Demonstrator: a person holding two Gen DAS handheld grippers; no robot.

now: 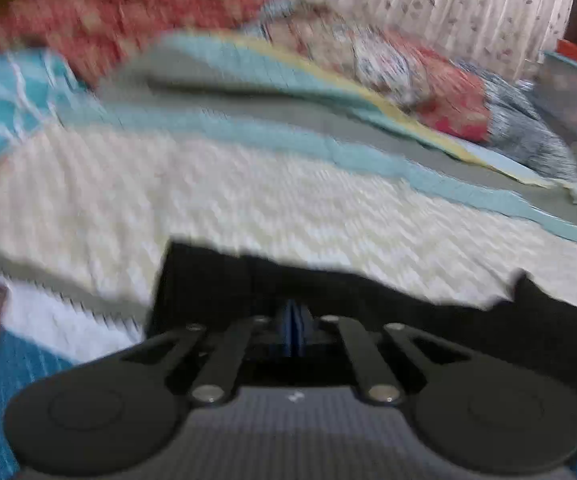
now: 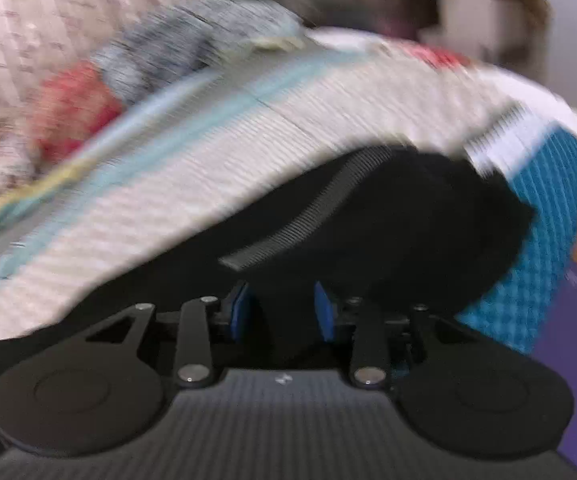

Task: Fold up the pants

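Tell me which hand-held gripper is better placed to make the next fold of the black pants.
Probably the left hand-held gripper: its blue pads look shut at the edge of the black fabric pants. The right hand-held gripper stands open over the pants, holding nothing. Blur limits certainty.

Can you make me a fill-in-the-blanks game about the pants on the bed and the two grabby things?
1. The pants are the color ____.
2. The blue pads of the left hand-held gripper are pressed ____.
3. The pads of the right hand-held gripper stand ____, with a gap between them.
4. The pants lie on a striped ____.

Missing words: black; together; apart; blanket
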